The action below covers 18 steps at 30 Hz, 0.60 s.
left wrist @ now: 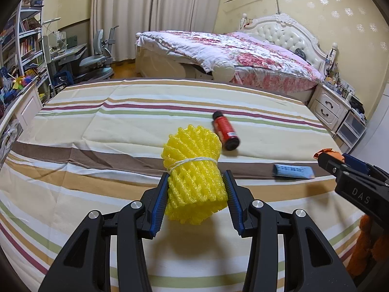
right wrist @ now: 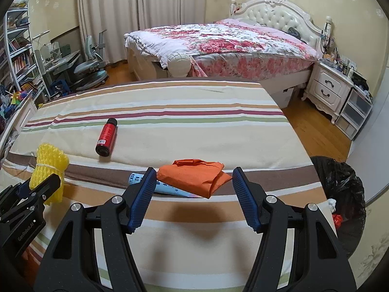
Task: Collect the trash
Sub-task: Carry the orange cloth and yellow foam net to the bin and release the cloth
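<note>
My left gripper (left wrist: 198, 177) is shut on a yellow foam net bundle (left wrist: 192, 155) tied with white string, held just above the striped tablecloth (left wrist: 97, 126). In the right wrist view the bundle (right wrist: 49, 160) shows at far left. My right gripper (right wrist: 194, 172) is shut on a folded orange paper (right wrist: 194, 177), which spans from pad to pad and casts a shadow on the cloth below. A light blue tube (right wrist: 167, 189) lies under it, partly hidden; it also shows in the left wrist view (left wrist: 293, 171). A red bottle (left wrist: 225, 131) with a black cap lies on its side farther back.
A bin lined with a black bag (right wrist: 340, 189) stands off the table's right edge, with some trash inside. Beyond the table are a bed with a floral quilt (right wrist: 218, 41), a white nightstand (right wrist: 328, 90), a desk chair (right wrist: 90, 65) and bookshelves (left wrist: 26, 41).
</note>
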Each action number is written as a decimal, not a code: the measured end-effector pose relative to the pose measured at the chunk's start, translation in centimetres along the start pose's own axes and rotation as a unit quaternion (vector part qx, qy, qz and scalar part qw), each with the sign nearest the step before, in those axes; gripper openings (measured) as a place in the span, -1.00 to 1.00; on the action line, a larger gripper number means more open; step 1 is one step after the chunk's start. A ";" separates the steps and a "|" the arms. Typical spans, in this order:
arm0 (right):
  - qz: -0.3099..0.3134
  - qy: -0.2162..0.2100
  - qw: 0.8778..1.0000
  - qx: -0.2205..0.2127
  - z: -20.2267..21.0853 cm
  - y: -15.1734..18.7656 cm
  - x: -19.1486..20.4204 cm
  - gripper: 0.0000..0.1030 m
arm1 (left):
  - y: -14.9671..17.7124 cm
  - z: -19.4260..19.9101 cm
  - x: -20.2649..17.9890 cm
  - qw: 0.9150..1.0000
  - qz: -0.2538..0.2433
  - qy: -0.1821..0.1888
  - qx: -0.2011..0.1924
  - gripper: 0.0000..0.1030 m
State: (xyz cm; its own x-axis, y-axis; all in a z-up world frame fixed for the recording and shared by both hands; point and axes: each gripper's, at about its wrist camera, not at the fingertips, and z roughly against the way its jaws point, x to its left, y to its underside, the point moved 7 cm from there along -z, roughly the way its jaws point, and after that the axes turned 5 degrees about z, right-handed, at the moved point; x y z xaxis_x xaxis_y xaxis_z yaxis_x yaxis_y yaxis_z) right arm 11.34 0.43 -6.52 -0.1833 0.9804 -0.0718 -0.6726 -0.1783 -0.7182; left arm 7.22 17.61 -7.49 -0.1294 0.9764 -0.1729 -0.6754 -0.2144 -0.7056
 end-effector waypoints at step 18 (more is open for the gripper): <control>-0.095 0.127 0.987 -0.024 4.0 4.1 -17.9 0.22 | 1.6 0.6 -18.0 0.989 -0.099 0.107 -0.012 -0.13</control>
State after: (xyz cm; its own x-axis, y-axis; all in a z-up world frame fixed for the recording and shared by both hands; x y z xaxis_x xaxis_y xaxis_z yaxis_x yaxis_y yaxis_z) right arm 8.97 -18.23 -5.39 0.1327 0.9862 -0.0987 -0.6418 0.0096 -0.7668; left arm 8.04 -0.32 -5.08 0.1621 0.9719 -0.1705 -0.6548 -0.0233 -0.7554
